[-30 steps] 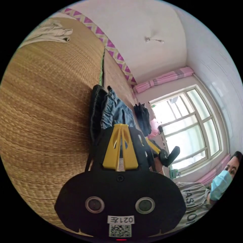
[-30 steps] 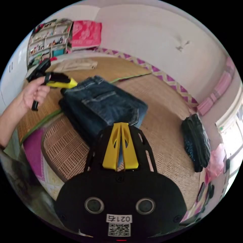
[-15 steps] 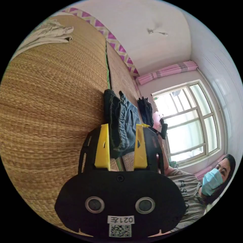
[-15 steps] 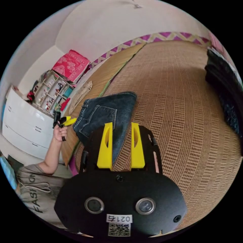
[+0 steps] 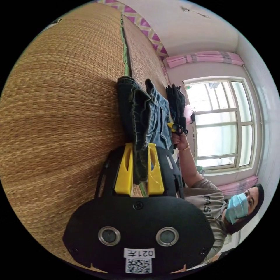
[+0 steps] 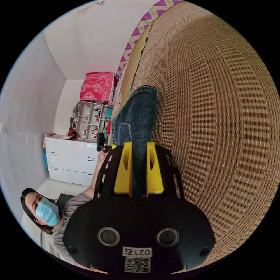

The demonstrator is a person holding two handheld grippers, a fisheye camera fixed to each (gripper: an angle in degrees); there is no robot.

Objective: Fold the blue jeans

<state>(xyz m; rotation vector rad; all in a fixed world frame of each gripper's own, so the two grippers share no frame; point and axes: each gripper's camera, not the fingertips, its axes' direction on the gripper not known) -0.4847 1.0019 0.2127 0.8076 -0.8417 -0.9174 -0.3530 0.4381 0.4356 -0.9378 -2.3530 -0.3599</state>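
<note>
In the left gripper view, my left tool [image 5: 139,163] has its yellow jaws drawn in on either side of a dark edge of the blue jeans [image 5: 145,116], with denim filling the gap; I read that as clenched on the cloth. The jeans lie as a thick folded bundle on the woven mat [image 5: 64,96], running from the jaws toward 12 o'clock. At about 2 o'clock from the jaws, the person's hand [image 5: 178,139] holds the other tool against the far side of the bundle. A window [image 5: 221,122] sits at 3 o'clock.

I judge the bundle heavy and stiff for clothing: several denim layers, soft enough to sag but not slippery. I would take it at the thick folded edges, both ends at once, so the layers do not slide apart.

In the right gripper view, my right tool [image 6: 138,167] straddles the rounded fold of the jeans [image 6: 137,116], jaws pressed close on the denim, so grasping it. A white dresser [image 6: 70,160] stands at 9 o'clock.

Half a second ago both tools stood spread wide with the jeans merely between or beyond the jaws; now both have closed in on the cloth.
</note>
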